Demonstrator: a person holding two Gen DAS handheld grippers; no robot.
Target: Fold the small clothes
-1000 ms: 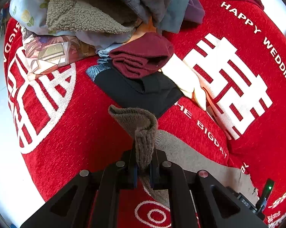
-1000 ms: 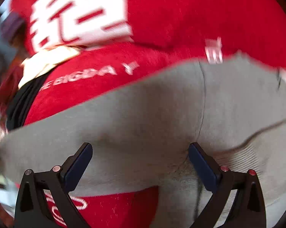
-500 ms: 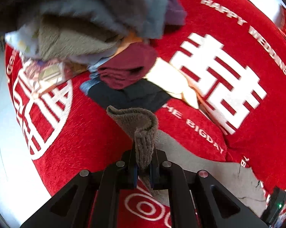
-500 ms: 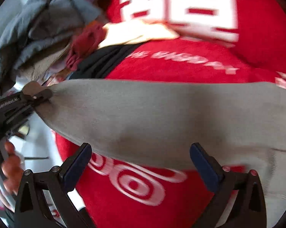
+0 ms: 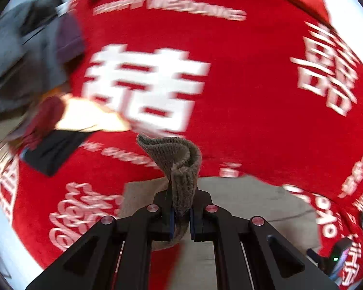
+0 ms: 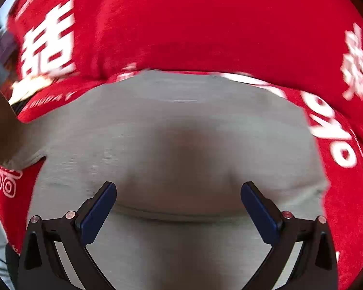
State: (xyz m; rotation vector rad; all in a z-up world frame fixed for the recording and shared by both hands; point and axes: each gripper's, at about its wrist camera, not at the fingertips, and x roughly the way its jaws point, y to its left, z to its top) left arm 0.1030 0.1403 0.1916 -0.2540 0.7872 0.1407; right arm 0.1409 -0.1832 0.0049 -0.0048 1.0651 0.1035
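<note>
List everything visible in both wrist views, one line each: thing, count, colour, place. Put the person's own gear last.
Grey knit garment: one, grey-beige, spread on the red cloth below the right gripper, one ribbed edge lifted.
Red cloth: one, red with white characters and lettering, covering the whole surface.
Black garment: one, black, lying flat at the left of the left wrist view.
Cream garment: one, pale cream, just above the black one.
Maroon garment: one, dark red, left of the cream one.
Clothes pile: count unclear through blur, grey and purple, upper left.
Left gripper: one, black, shut on the grey knit's edge.
Right gripper: one, black with blue pads, open above the grey knit.
</note>
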